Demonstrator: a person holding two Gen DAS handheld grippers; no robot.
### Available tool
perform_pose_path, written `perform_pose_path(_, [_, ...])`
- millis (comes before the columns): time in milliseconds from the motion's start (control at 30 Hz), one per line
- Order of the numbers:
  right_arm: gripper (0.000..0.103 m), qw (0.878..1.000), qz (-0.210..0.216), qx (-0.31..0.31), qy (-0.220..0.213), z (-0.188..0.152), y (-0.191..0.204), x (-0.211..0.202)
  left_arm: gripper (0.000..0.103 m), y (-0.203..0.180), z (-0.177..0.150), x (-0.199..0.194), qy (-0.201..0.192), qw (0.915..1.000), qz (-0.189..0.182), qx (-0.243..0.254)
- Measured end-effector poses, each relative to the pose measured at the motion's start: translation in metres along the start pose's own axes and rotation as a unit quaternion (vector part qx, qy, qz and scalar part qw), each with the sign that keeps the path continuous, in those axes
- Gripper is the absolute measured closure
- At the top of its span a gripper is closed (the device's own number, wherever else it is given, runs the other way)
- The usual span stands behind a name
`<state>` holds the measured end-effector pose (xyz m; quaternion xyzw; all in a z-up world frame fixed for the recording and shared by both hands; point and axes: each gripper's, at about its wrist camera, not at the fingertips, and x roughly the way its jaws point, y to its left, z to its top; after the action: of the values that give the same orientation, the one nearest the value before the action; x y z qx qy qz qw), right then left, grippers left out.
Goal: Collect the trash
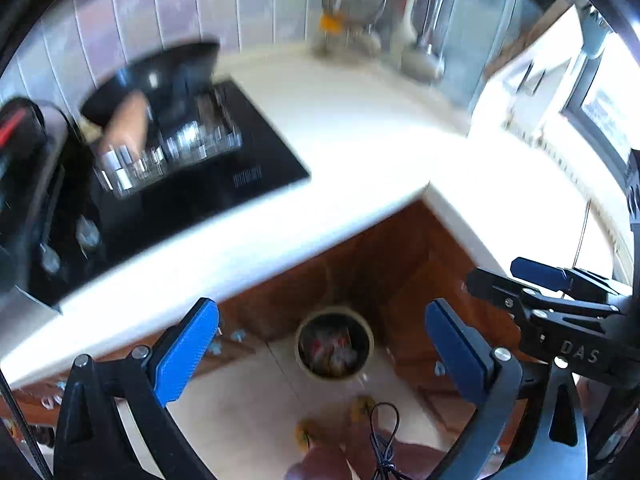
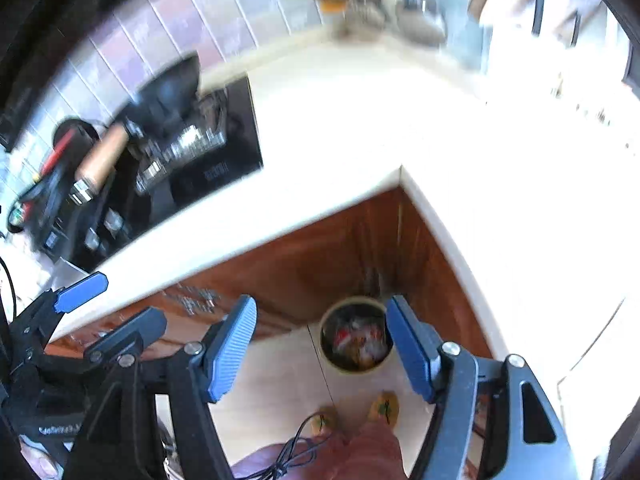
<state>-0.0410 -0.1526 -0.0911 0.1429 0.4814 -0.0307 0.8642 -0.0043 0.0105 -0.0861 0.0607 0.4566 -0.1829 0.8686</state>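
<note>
A round trash bin (image 1: 334,345) stands on the floor in the corner under the counter, with crumpled red and white wrappers inside. It also shows in the right wrist view (image 2: 356,338). My left gripper (image 1: 320,354) is open and empty, held high above the bin. My right gripper (image 2: 320,350) is open and empty, also above the bin. The right gripper appears at the right edge of the left wrist view (image 1: 516,280), and the left gripper at the left of the right wrist view (image 2: 104,312).
A white L-shaped countertop (image 1: 360,140) wraps around the bin over brown wooden cabinets (image 1: 380,256). A black cooktop (image 1: 208,184) carries a black pan (image 1: 160,80) with a wooden handle. Utensils hang at the back wall (image 1: 400,20). The person's slippered feet (image 2: 384,408) stand on the tiled floor.
</note>
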Motion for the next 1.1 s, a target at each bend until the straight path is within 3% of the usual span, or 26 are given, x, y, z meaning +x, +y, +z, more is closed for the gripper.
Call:
perform_pose_path(200, [0.035,0.998,-0.002,-0.003,-0.063,0.030,0.006,-0.052,0.001,-0.005,0.041,-0.042,-0.064,0.9975,0.024,-0.017])
perform_pose_path(400, [0.035,0.994,-0.014,-0.019,-0.111,0.049,0.007,-0.085,0.001,-0.013,0.069,-0.073,-0.097,0.9928,0.047,-0.052])
perform_pose_path(633, [0.035,0.990,-0.016,-0.038,-0.138,0.063,0.008,-0.105,0.001,-0.025,0.072,-0.086,-0.104,0.9889,0.079,-0.070])
perform_pose_path(833, [0.035,0.987,-0.021,-0.041,-0.153,0.071,0.004,-0.118,0.001,-0.026,0.078,-0.089,-0.098,0.9872,0.090,-0.087])
perform_pose_path(1100, [0.035,0.985,-0.024,-0.054,-0.161,0.073,0.014,-0.122,0.001,-0.031,0.085,-0.097,-0.118,0.9842,0.099,-0.088])
